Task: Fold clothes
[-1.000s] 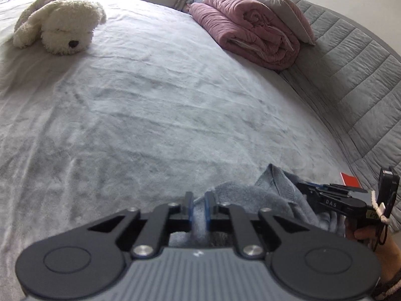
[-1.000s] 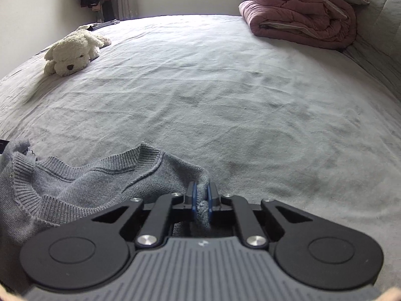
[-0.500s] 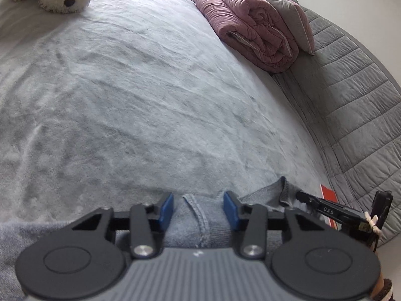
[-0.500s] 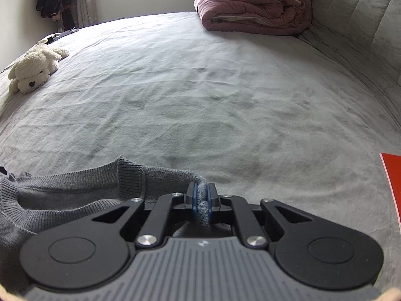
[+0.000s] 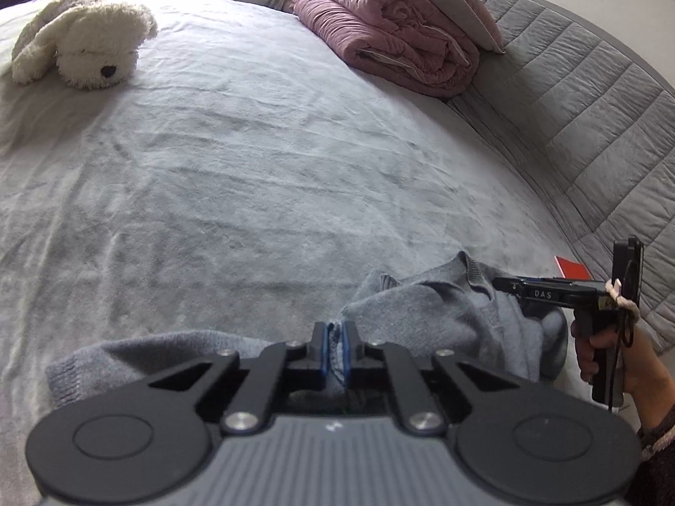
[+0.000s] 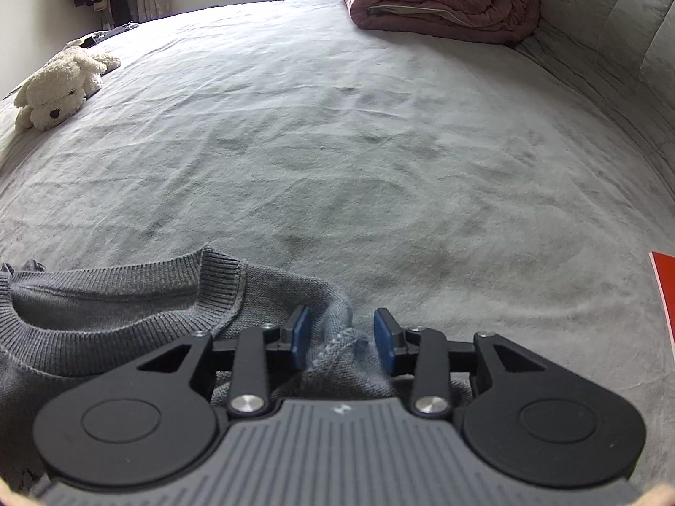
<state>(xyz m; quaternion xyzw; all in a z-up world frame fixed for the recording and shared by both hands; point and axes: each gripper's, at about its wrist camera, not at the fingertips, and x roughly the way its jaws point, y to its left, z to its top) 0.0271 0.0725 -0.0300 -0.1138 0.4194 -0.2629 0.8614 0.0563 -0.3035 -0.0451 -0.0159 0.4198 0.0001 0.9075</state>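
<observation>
one grey knitted sweater (image 6: 126, 316) lies on the grey bed (image 6: 337, 147). the left gripper (image 5: 334, 348) just pinched it; the right gripper (image 6: 341, 337) just opened around it. one white plush dog (image 5: 84, 50) sits far from the sweater.

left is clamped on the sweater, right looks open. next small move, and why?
Probably re-close the right gripper on the sweater fold lying between its pads. Its jaws have just been opening and the blue pads stand clear of the knit, while the left gripper has just closed and pinches the fabric. With only one side held, a lift would likely leave the sweater hanging unevenly.
</observation>
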